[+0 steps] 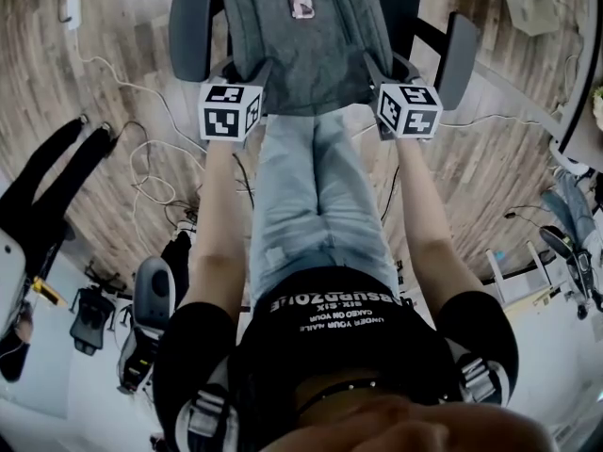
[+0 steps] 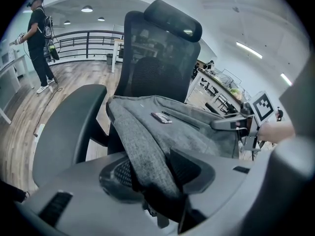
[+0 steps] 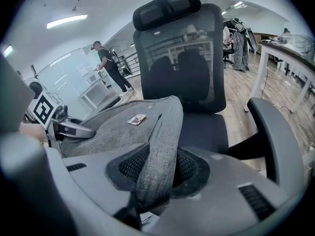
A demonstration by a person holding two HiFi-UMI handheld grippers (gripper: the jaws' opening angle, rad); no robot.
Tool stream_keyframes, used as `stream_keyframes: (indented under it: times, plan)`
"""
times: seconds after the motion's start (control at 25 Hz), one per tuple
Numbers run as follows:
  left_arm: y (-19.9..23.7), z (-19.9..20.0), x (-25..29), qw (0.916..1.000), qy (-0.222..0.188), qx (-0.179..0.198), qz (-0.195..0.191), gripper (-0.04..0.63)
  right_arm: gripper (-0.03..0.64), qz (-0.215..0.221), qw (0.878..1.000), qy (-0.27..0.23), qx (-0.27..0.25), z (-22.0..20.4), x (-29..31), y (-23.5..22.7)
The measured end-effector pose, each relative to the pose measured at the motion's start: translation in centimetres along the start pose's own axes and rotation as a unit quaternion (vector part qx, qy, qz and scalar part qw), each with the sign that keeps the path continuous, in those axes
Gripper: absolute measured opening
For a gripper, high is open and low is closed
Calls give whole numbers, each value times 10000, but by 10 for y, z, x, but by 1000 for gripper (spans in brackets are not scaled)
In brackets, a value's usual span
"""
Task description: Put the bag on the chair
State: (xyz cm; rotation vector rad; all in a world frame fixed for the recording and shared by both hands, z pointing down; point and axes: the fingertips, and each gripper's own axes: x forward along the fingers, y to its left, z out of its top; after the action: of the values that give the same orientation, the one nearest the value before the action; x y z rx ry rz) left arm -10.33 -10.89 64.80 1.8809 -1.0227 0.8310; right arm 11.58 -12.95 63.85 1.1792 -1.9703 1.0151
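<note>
A grey backpack (image 1: pixel 301 45) lies over the seat of a black office chair (image 1: pixel 193 26), between its two armrests. My left gripper (image 1: pixel 251 73) is shut on the bag's left shoulder strap (image 2: pixel 147 166), which runs up between the jaws to the bag's body (image 2: pixel 182 129). At the bag's other side my right gripper (image 1: pixel 377 70) is shut on the right strap (image 3: pixel 157 156). The mesh backrest (image 3: pixel 187 68) stands upright just behind the bag (image 3: pixel 123 127). Each gripper view shows the other gripper across the bag: the right gripper (image 2: pixel 235 123) and the left gripper (image 3: pixel 69 128).
Armrests flank the bag: the left armrest (image 2: pixel 69 132) and the right armrest (image 3: pixel 280 141). Cables (image 1: pixel 141 163) trail over the wood floor at left, near black gear (image 1: pixel 47 177). A person (image 2: pixel 39 43) stands far off. A white desk (image 3: pixel 283 58) is to the right.
</note>
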Motion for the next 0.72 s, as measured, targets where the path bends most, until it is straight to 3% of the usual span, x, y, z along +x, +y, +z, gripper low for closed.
stream_keyframes:
  times: [0.32, 0.72]
  plan:
    - [8, -5, 15, 9997, 144, 75, 174, 169, 127, 10, 9995, 240, 184, -16, 23, -9]
    - [20, -29, 36, 9978, 504, -131, 416, 169, 132, -32, 9975, 632, 299, -49, 47, -15]
